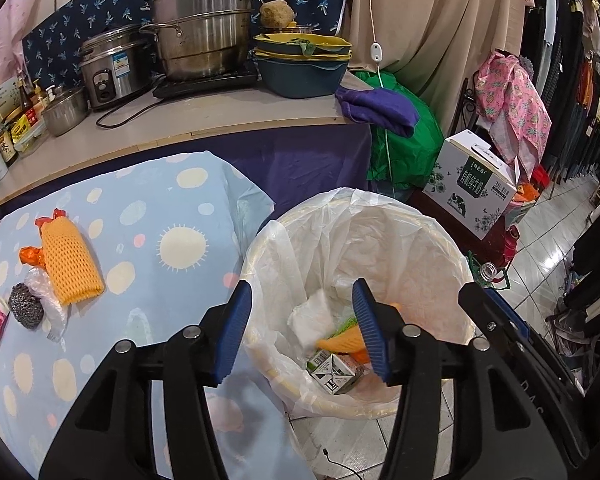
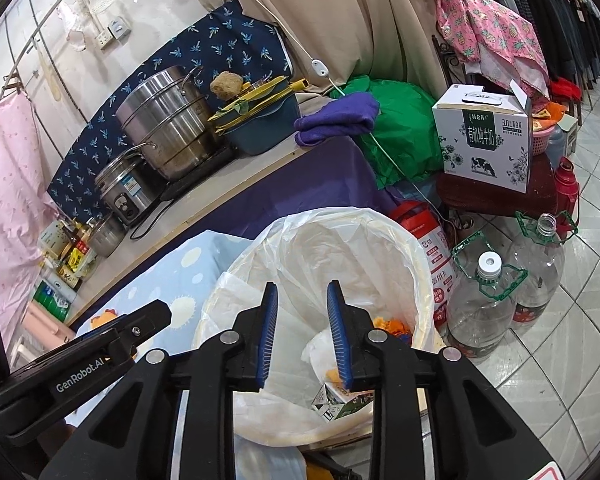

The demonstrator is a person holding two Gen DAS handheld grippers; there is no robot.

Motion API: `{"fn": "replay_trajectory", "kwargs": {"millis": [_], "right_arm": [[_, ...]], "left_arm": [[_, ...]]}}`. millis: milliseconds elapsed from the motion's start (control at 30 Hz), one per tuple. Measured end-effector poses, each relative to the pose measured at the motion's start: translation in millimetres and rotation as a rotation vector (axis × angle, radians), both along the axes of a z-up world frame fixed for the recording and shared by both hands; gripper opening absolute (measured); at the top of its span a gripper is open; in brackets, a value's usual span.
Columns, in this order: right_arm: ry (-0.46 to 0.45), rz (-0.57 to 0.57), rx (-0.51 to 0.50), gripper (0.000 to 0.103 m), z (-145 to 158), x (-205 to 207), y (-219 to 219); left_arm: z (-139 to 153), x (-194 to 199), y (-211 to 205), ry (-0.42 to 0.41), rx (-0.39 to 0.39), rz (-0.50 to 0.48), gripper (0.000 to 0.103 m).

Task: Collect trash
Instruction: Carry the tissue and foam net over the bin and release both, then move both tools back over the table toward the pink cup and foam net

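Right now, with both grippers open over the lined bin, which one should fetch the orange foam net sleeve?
Probably left. The left gripper views the orange foam net sleeve on the spotted blue tablecloth; the right gripper faces the white-lined bin.

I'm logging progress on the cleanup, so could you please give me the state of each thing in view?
left gripper: open, empty, over bin
right gripper: open, empty, over bin
trash bin: lined, partly filled
carton: inside bin
orange foam net: lying on table
steel scourer: on table

Orange mesh sleeve (image 1: 71,262) — pale-blue, sun-dotted tablecloth (image 1: 172,216) — blue-padded fingers (image 1: 370,330).
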State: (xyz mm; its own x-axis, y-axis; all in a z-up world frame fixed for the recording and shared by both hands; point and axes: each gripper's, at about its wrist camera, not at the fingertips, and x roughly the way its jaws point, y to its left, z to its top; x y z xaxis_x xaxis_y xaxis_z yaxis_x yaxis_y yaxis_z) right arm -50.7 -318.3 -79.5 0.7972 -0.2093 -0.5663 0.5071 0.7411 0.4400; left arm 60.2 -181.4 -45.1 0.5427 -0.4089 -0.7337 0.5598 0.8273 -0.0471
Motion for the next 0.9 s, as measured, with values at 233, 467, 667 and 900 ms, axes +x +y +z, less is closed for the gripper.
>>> {"fn": "replay_trajectory", "kwargs": {"millis": [233, 467, 667, 900], "right_arm": [[0.000, 0.008, -0.011, 0.031, 5.8, 2.1, 7.0], [-0.004, 0.027, -0.031, 0.042, 13.0, 6.8, 19.3], [0.003, 0.065, -0.054, 0.044, 17.8, 16.0, 37.3], [0.014, 0.128, -0.076, 0.045, 22.0, 33.4, 65.4]], "left_arm": [[3.1, 2.0, 6.5, 0.000, -0.009, 0.013, 0.050], [8.2, 6.5, 20.4, -0.012, -0.023, 0.045, 0.055], [11.1, 13.4, 41.4, -0.019, -0.039, 0.089, 0.062], [10.6, 28.6, 82.0, -0.008, -0.059, 0.180, 0.067]]}}
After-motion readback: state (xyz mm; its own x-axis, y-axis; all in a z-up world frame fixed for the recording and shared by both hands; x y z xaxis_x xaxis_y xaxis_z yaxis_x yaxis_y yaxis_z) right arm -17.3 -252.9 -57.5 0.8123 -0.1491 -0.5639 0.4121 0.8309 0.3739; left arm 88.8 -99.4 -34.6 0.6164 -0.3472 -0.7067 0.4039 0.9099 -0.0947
